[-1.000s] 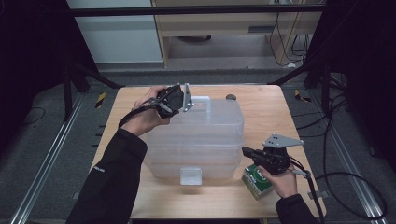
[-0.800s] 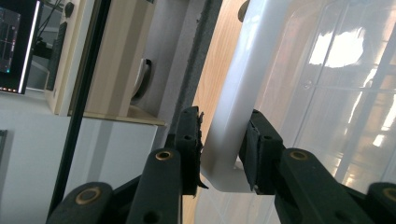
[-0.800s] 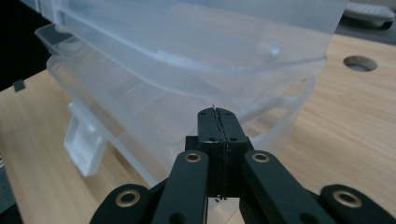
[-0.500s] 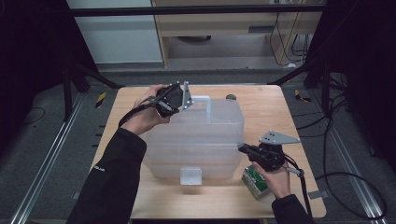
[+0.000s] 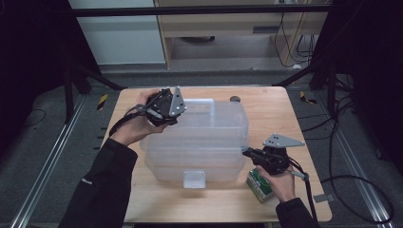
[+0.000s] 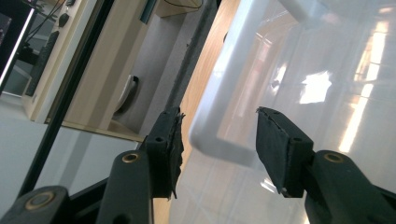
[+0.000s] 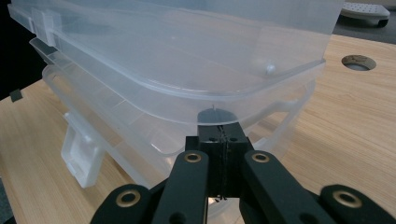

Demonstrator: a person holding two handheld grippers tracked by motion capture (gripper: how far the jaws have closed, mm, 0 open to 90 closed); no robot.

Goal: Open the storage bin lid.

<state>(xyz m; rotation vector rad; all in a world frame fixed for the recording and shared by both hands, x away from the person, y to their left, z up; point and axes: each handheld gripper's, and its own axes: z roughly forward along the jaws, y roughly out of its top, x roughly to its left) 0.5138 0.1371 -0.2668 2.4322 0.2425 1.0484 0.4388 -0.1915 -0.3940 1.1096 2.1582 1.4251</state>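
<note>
I see the clear plastic box (image 5: 197, 142) in the middle of the wooden table (image 5: 266, 107), its long axis running from the lower edge of the high view toward the top, with the latch (image 5: 194, 179) facing the lower edge and the white handle (image 6: 219, 112) at the far end. My left gripper (image 5: 178, 111) has just been opening; its jaws stand apart on both sides of the handle and do not press it. My right gripper (image 7: 218, 135) is closed tight with nothing between, its tips under the raised lid rim (image 7: 215, 95). A green packet (image 5: 260, 184) lies near the right hand.
</note>
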